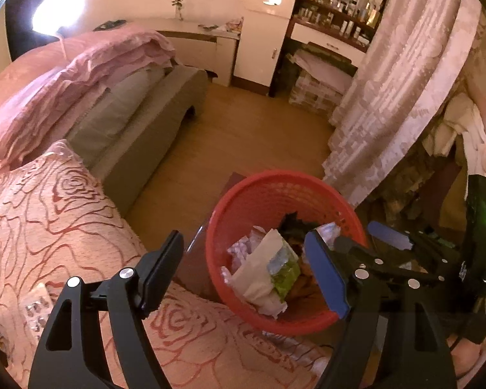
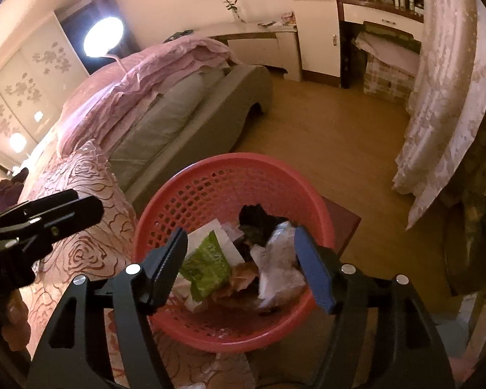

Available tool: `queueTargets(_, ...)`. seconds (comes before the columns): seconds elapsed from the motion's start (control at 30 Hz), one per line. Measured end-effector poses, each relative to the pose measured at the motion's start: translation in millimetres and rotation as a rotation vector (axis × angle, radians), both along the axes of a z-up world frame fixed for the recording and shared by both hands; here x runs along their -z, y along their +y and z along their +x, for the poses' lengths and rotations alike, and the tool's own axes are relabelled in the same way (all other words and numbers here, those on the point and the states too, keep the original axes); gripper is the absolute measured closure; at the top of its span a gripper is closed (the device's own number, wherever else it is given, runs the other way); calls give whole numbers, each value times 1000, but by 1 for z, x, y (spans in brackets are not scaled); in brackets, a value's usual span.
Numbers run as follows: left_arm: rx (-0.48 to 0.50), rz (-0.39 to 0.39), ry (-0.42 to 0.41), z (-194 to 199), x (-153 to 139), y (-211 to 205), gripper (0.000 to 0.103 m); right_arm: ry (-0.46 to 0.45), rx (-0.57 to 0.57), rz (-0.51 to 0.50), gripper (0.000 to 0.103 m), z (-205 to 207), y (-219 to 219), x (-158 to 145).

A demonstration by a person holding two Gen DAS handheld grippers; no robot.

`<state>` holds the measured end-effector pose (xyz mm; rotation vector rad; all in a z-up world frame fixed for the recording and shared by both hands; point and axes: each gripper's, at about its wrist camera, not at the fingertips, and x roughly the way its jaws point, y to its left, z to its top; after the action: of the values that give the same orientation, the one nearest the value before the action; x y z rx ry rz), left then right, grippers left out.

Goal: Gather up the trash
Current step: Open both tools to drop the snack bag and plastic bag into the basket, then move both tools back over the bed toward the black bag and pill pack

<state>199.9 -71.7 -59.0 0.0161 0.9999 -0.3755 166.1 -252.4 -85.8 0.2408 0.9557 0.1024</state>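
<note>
A red perforated basket [image 1: 275, 178] [image 2: 236, 159] stands beside the bed and holds trash: a white paper [image 1: 262, 259], a green wrapper [image 1: 286, 275] [image 2: 207, 265], a crumpled pale wrapper [image 2: 282, 265] and something dark at the back. My left gripper [image 1: 243, 269] is open over the basket's left side, with nothing between its pads. My right gripper [image 2: 243, 253] is open right above the trash, and its pads press on nothing. The left gripper's fingers [image 2: 64, 214] show at the left of the right wrist view, over the bedspread.
A pink rose-patterned bedspread [image 1: 48, 210] lies left of the basket, with a silver blister pack [image 1: 35, 311] on it. The basket rests on a dark red stand [image 2: 340, 223]. A lace curtain [image 1: 388, 97] hangs at the right, above the wooden floor [image 1: 243, 129].
</note>
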Motion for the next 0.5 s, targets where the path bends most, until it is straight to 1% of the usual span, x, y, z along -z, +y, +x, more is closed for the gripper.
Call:
queueTargets(0.13,-22,5,-14,-5,-3,10,27,-7,19,-13,33,-6,-4,-4)
queueTargets(0.27,-37,-1,-11,-9,-2,17,26,-19,26,-34,33,-15,-6,-7)
queueTargets(0.5,-55,-2,-13,-19,-3,25,26,-39,17,-53,29,-25,5,-15)
